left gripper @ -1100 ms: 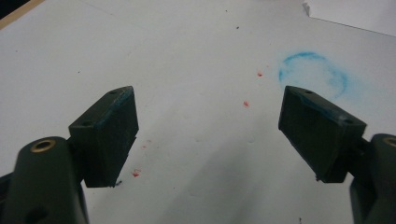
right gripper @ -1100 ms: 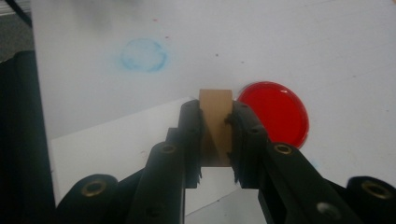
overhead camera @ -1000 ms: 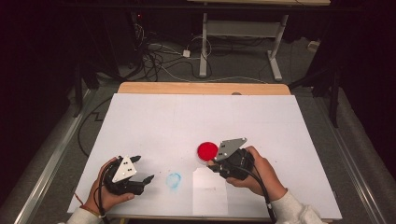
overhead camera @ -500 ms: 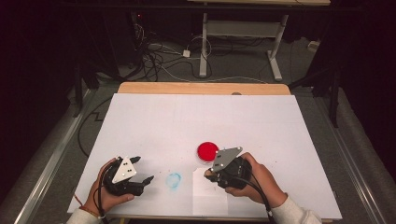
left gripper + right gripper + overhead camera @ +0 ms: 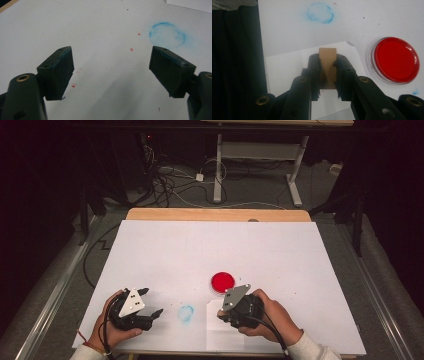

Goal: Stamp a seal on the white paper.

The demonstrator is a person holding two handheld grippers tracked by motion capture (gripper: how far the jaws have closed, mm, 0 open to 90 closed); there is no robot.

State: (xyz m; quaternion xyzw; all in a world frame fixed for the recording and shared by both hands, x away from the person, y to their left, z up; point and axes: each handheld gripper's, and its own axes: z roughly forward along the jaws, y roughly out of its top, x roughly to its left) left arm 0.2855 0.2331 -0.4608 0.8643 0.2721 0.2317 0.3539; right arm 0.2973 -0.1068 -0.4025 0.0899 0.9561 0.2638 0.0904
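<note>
White table [image 5: 165, 250]: right tool [image 5: 221, 312] drew back from red dish [image 5: 222, 282].

the hand-held gripper [image 5: 328, 75] clamps a wooden block [image 5: 327, 65] above a paper sheet [image 5: 287, 67], beside a red ink pad [image 5: 396, 59].
</note>
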